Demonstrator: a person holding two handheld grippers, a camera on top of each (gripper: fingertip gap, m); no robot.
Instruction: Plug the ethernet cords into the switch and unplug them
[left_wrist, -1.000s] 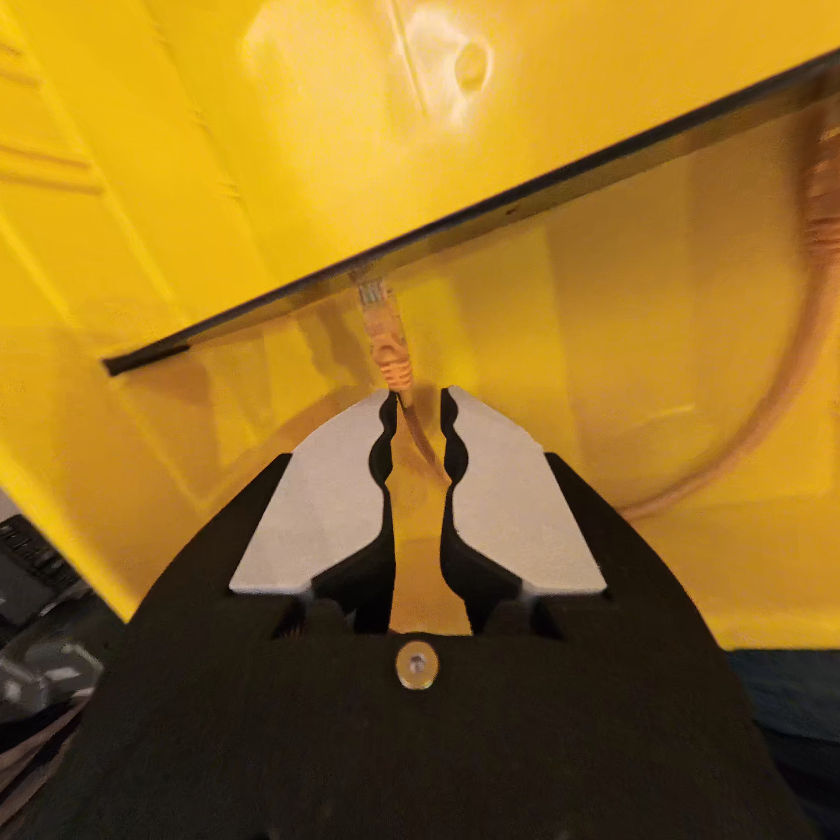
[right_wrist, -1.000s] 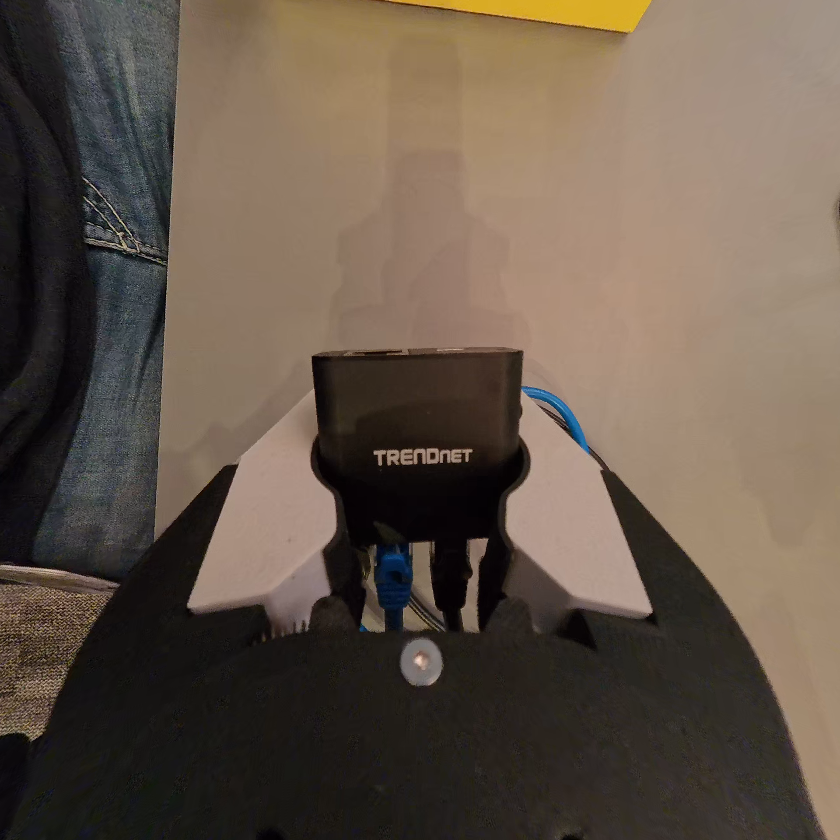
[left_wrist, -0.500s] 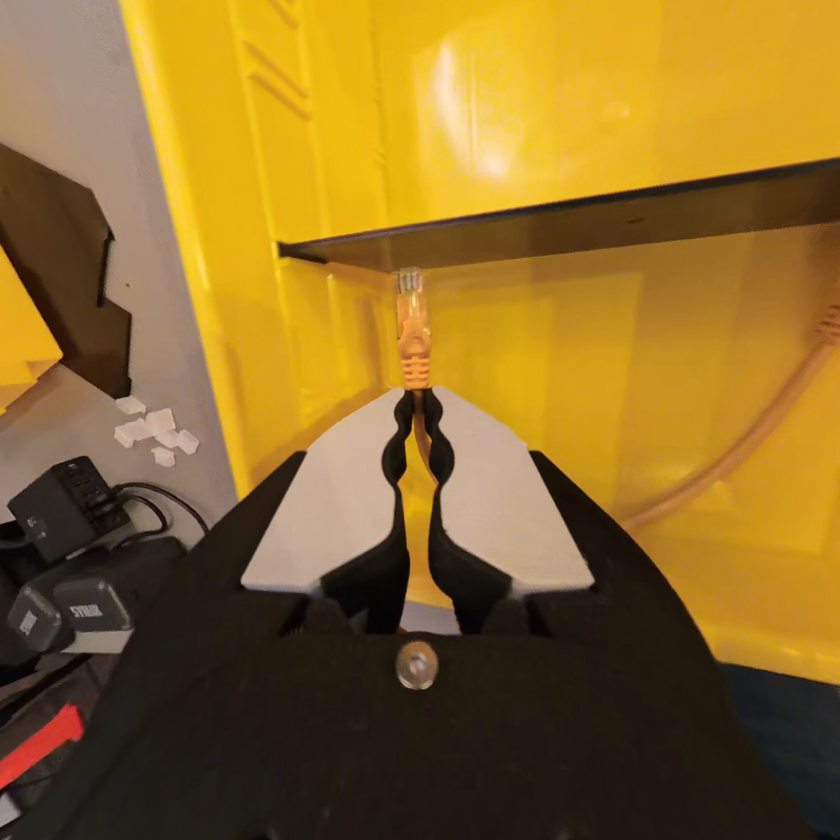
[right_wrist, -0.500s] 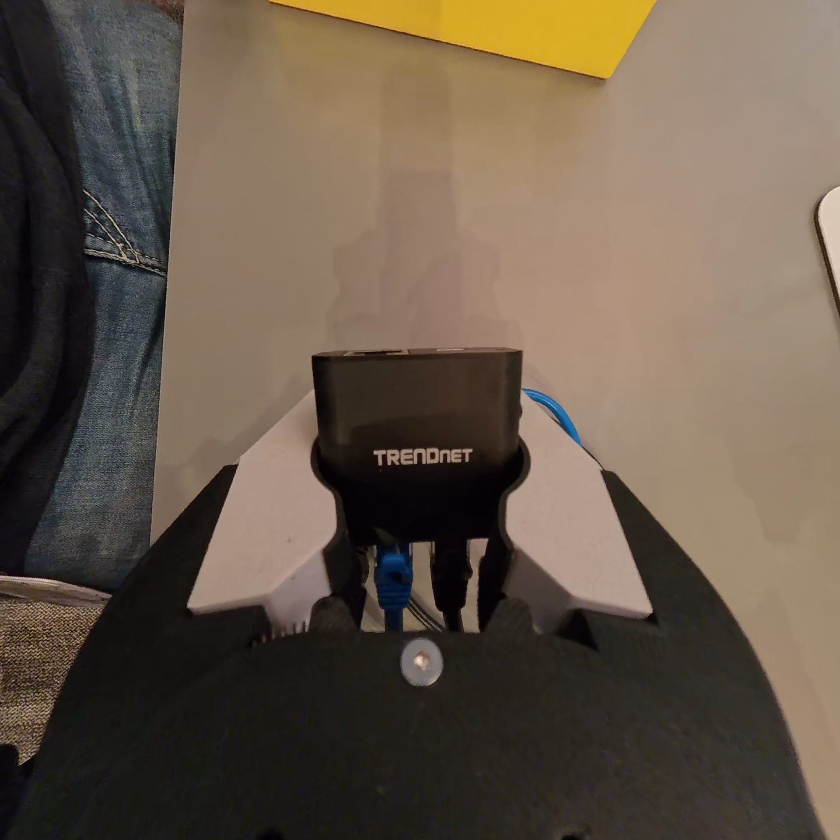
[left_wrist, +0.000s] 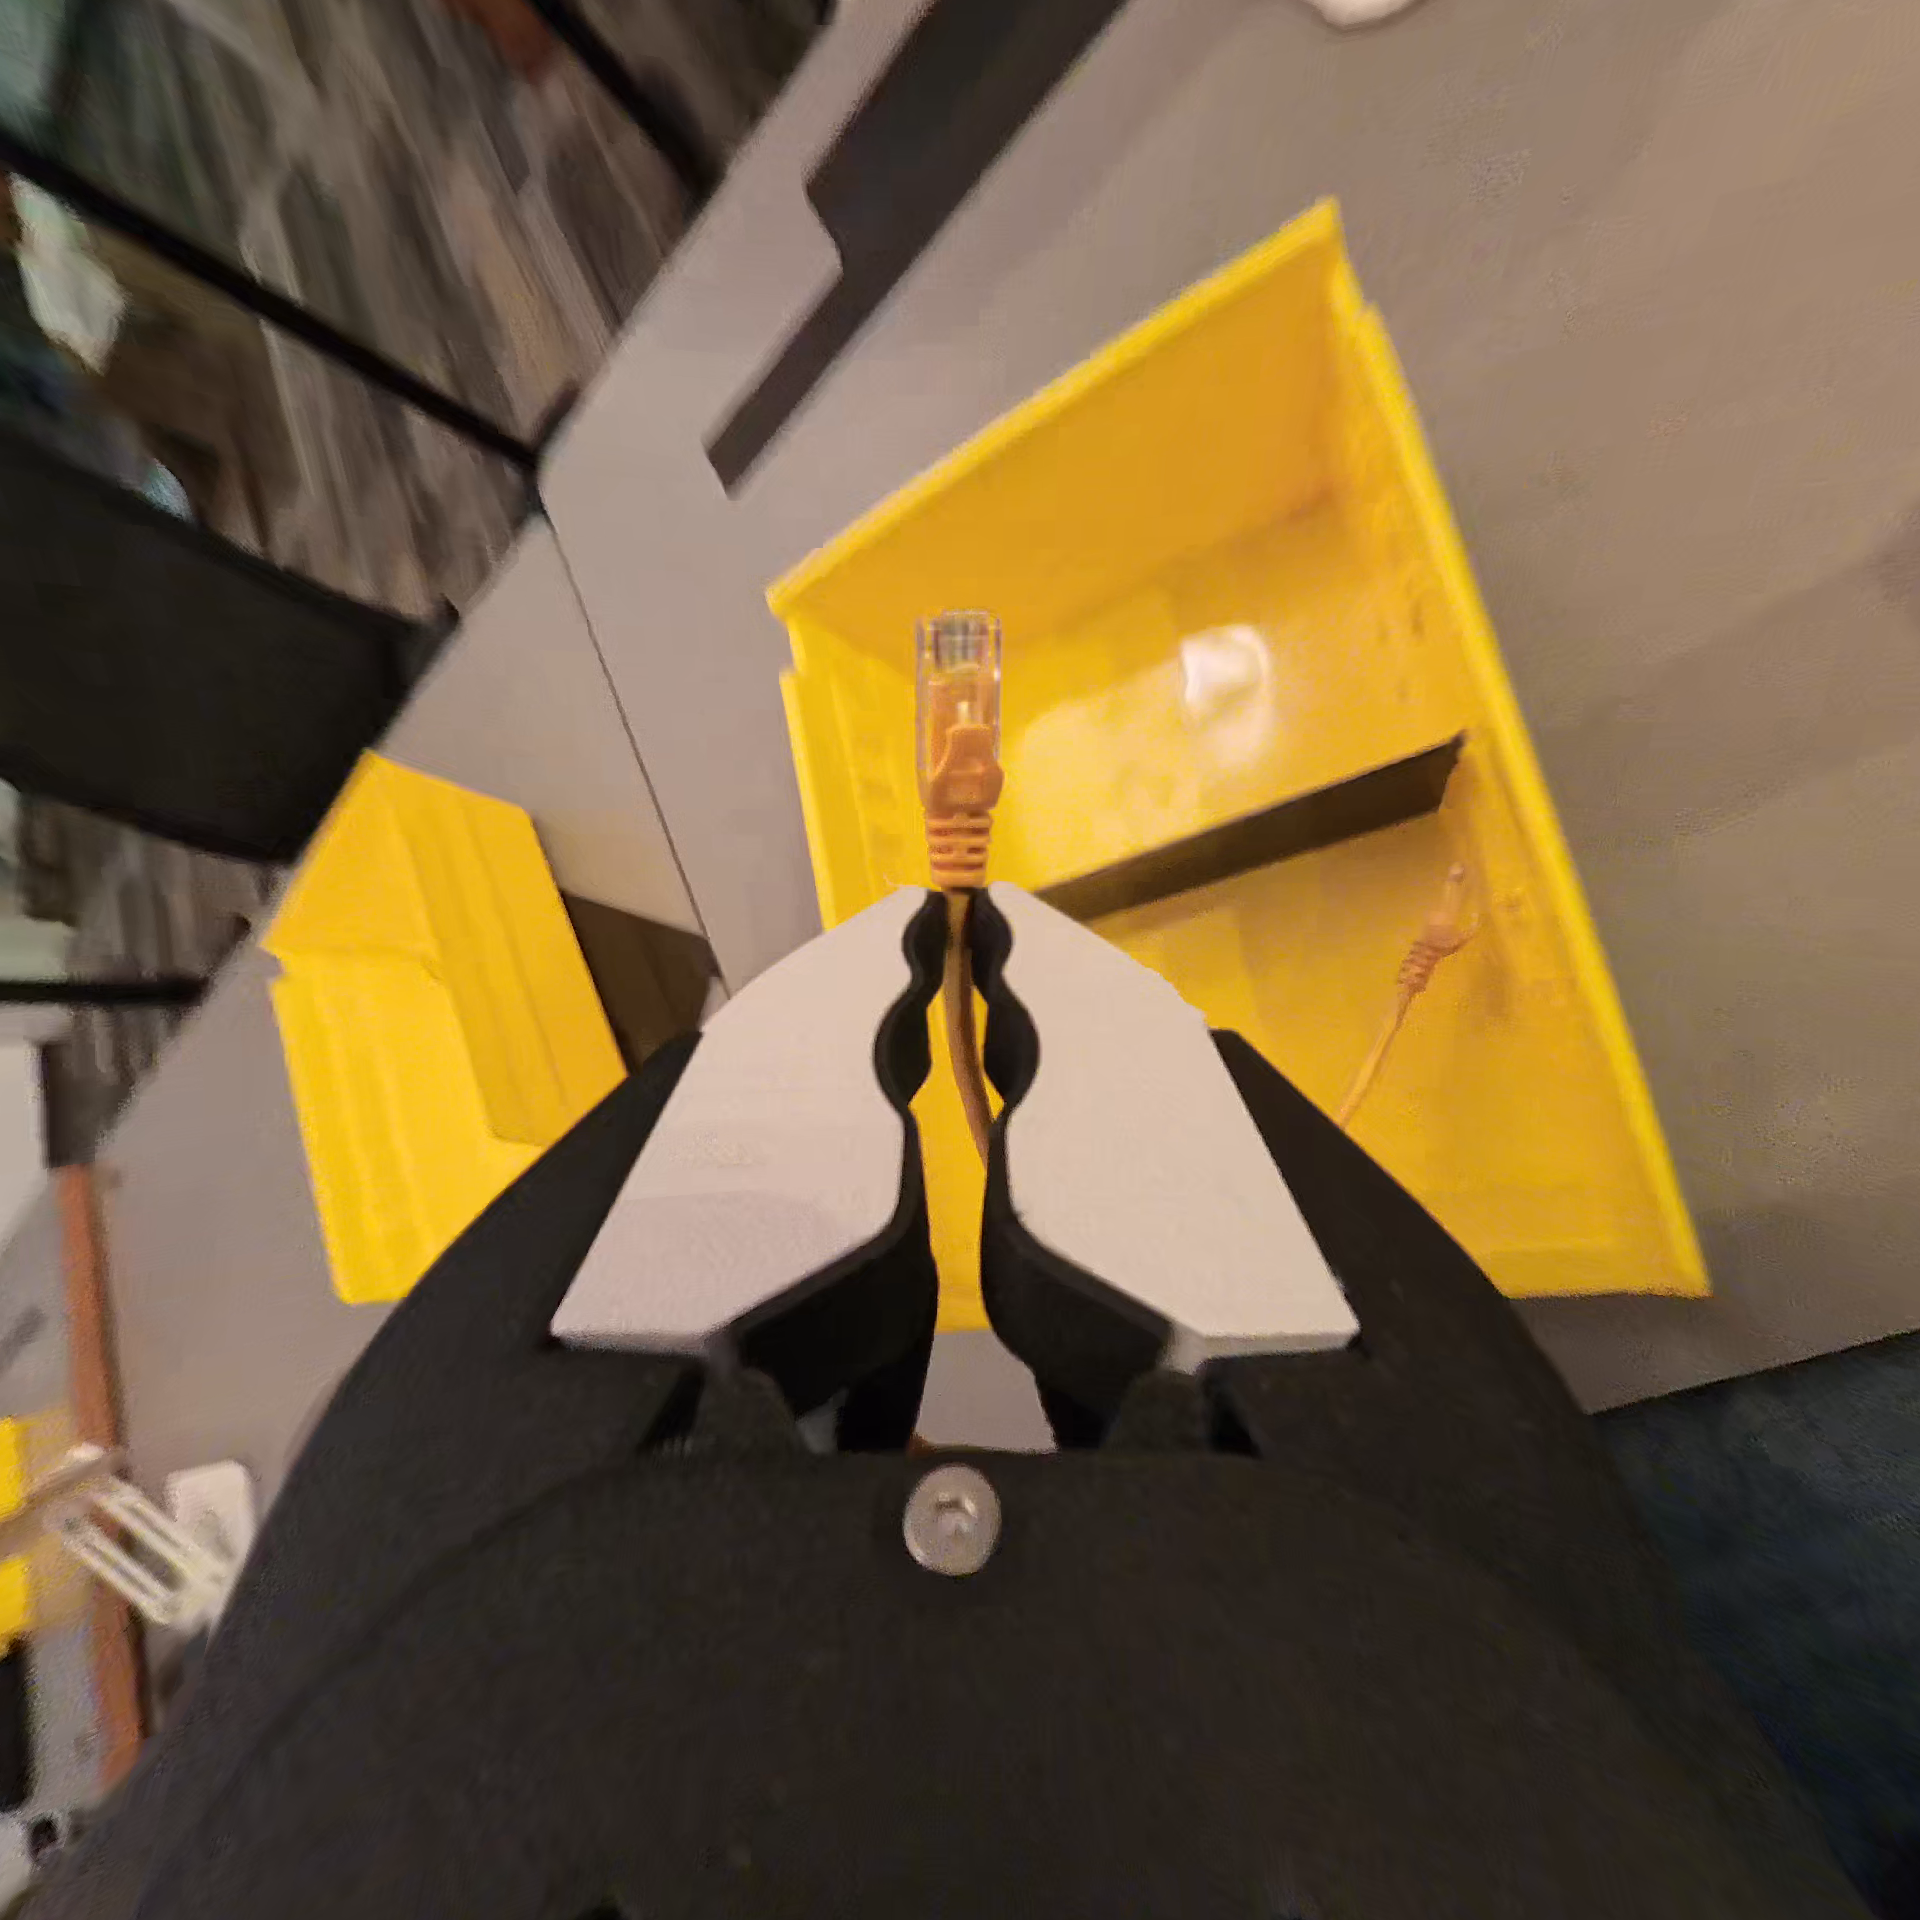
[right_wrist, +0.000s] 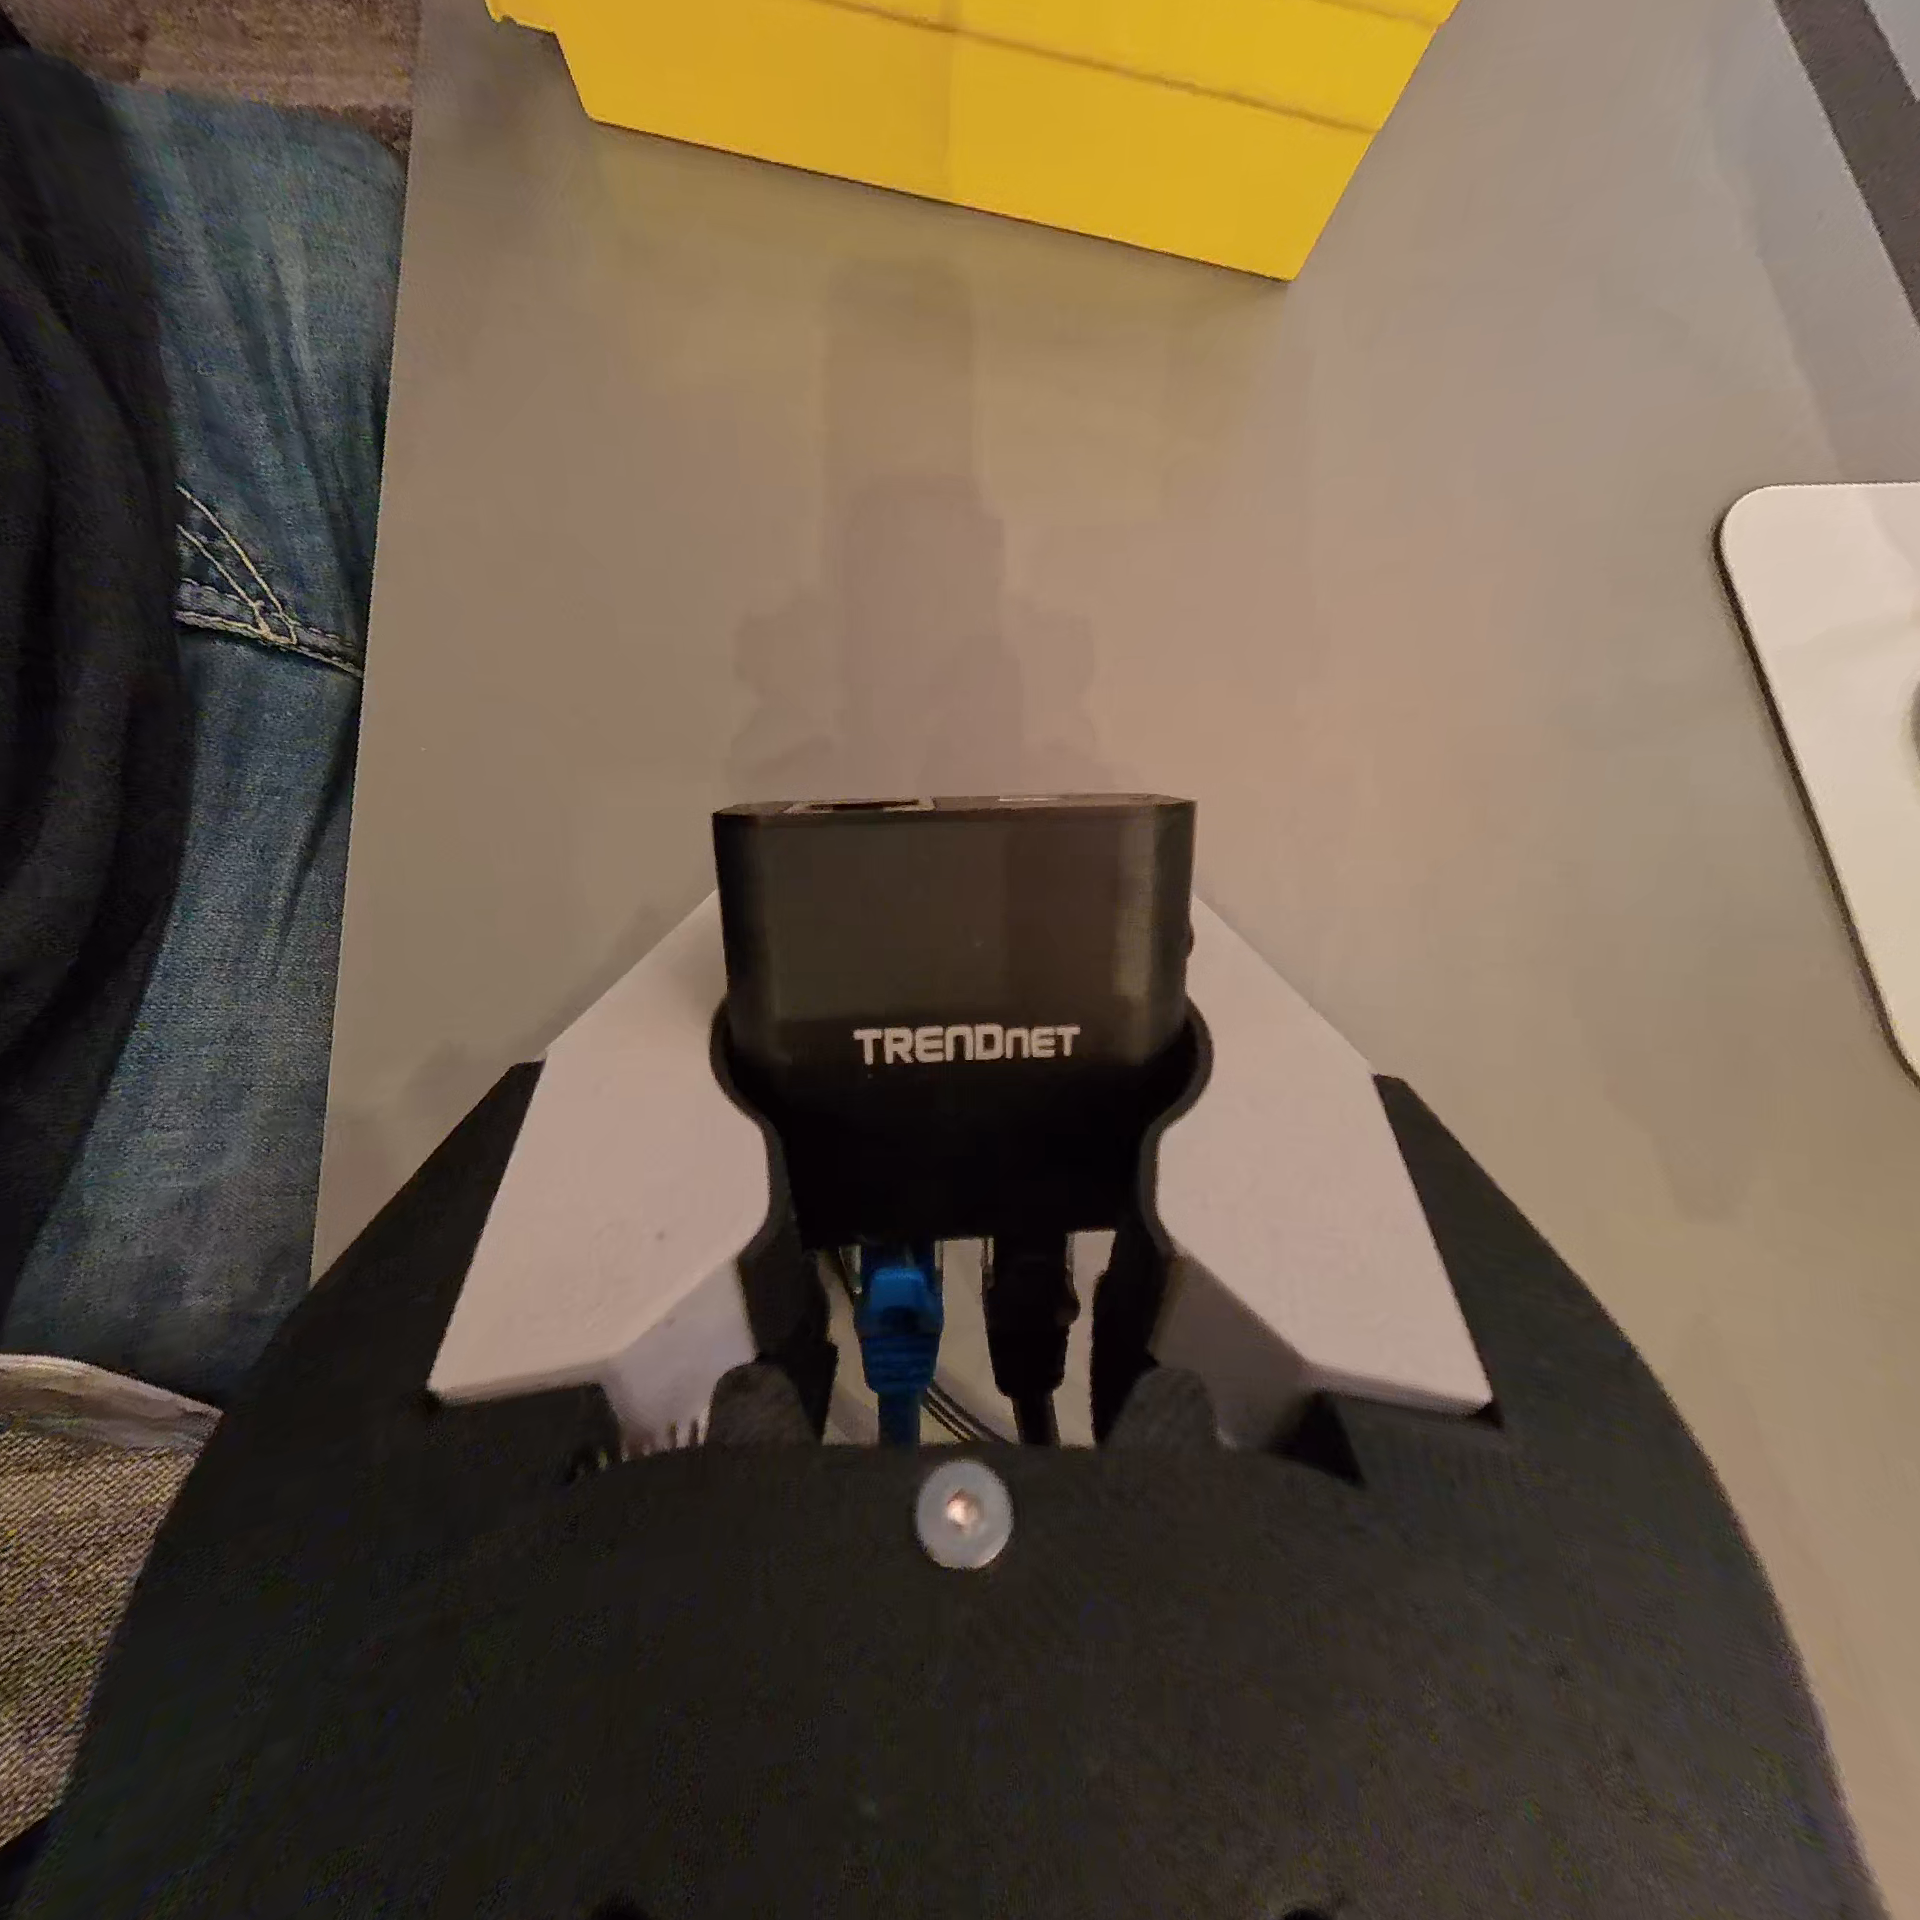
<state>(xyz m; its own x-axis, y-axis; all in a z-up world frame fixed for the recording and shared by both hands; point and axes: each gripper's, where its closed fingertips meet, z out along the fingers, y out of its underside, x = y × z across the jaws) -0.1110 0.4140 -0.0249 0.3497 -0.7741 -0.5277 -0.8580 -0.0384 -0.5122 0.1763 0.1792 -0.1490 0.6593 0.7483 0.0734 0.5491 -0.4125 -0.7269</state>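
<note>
My left gripper (left_wrist: 958, 902) is shut on an orange ethernet cord (left_wrist: 966, 1039). The cord's clear plug (left_wrist: 958, 665) sticks out past the fingertips, held in the air above a yellow bin (left_wrist: 1299, 644). The cord's other end (left_wrist: 1439, 935) lies in the bin's near compartment. My right gripper (right_wrist: 954, 971) is shut on a small black switch (right_wrist: 951, 914), held above the grey table (right_wrist: 1039, 468). A blue cord (right_wrist: 896, 1330) and a black cord (right_wrist: 1029, 1340) are plugged into the switch's near side. An open port (right_wrist: 857, 805) shows on its far edge.
A black divider (left_wrist: 1278, 831) splits the yellow bin. A second yellow bin (left_wrist: 416, 1018) sits to the left. In the right wrist view a yellow bin (right_wrist: 987, 114) stands at the far table edge, a white pad (right_wrist: 1839, 727) lies right, and a person's jeans (right_wrist: 208, 727) are left.
My left gripper has closed on the orange cord and lifted it up and back out of the bin. The right gripper with the switch has drawn back slightly from the yellow bin.
</note>
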